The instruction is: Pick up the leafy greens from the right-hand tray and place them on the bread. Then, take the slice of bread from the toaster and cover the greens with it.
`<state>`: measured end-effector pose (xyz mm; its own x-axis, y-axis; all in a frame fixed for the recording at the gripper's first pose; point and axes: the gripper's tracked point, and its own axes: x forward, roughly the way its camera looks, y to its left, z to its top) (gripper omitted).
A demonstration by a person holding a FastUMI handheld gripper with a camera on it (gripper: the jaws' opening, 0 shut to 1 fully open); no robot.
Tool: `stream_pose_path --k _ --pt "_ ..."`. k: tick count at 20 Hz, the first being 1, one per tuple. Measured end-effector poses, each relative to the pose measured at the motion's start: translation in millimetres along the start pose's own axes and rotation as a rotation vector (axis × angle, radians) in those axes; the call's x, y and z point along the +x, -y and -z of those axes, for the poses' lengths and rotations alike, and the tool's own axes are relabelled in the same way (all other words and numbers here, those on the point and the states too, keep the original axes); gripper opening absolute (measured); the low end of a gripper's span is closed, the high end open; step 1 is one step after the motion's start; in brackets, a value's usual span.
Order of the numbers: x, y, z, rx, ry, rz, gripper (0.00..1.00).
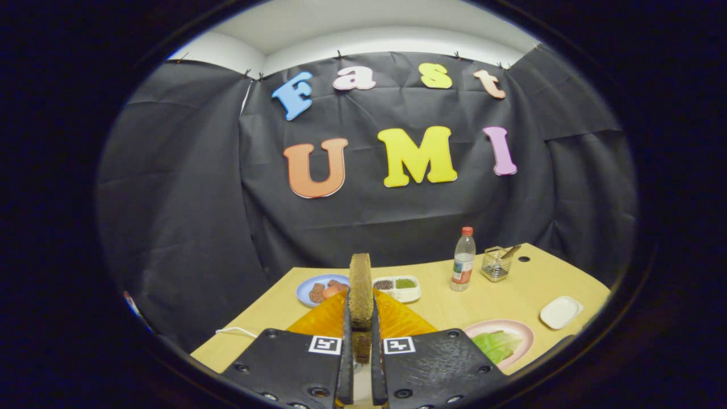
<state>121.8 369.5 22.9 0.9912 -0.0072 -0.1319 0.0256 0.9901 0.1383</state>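
My gripper (360,318) is shut on a brown slice of bread (360,281), which stands upright on edge between the two fingers and rises above their tips. Directly below and beyond the fingers lies an orange-yellow ribbed object (397,321); I cannot tell whether it is the toaster. To the right of the fingers sits a pink plate (525,329) with a pale leafy green (497,343) lying flat on it. Whether bread lies under the green is hidden.
On the yellow table (454,304), a blue plate (306,287) with brown foods sits beyond the fingers to the left. A white divided tray (412,294) is beside it. Farther right stand a red-capped bottle (463,258), a wire basket (496,264) and a small white dish (560,312).
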Motion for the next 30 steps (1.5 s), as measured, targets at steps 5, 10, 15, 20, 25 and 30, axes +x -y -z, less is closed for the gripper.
stream_pose_path --k 5,10,15,20,25,30 --pt "-13 70 -22 0.035 0.038 0.070 0.12" --pt "-20 138 -3 0.065 0.038 0.094 0.12" --pt "-5 194 37 0.099 -0.023 0.070 0.12" --pt "16 226 85 0.200 -0.113 0.069 0.12" --pt "20 210 102 0.287 -0.115 0.032 0.12" --pt "23 199 123 0.323 -0.146 -0.001 0.12"
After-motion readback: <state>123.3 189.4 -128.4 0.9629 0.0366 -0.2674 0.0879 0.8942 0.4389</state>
